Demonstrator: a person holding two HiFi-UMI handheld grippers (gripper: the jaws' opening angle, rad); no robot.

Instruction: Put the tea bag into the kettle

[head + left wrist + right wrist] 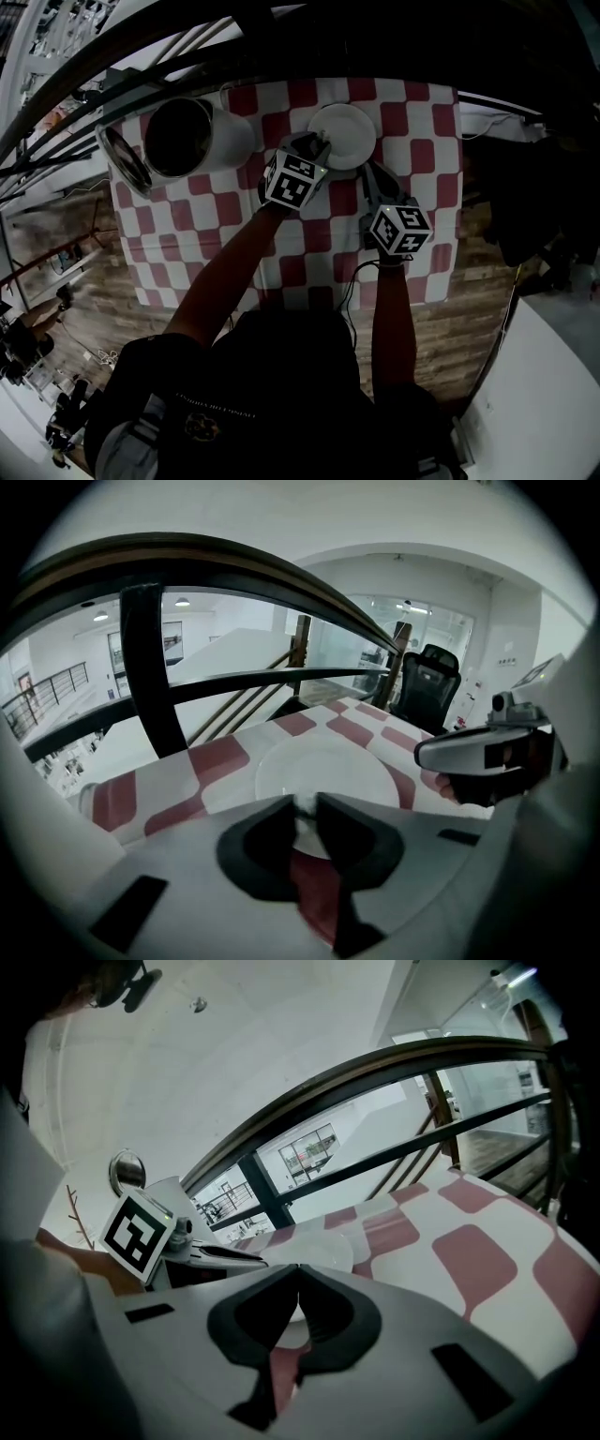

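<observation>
Pale tea bag point(304, 805): a small whitish lump, likely the bag, on the near part of the plate point(354, 127), between the left tool's tips; too small to be sure.
Left tool point(315, 148): jaws spread a little around that lump, pads not pressing it.
Right tool point(299, 1272): tips pressed together with nothing in them, hovering at the plate's near-right side.
Kettle point(225, 136): far left on the checked cloth point(417, 122), mouth open, lid point(122, 161) swung out to its left; well apart from the bag.
Risk: closing off-centre could nip only a corner of the bag, or the plate itself, so the bag might slip out on the way left. A low carry could clip the kettle's wall.
Room: the cloth between plate and kettle looks bare. The counter's far edge and the dark railing point(150, 667) lie close behind.
</observation>
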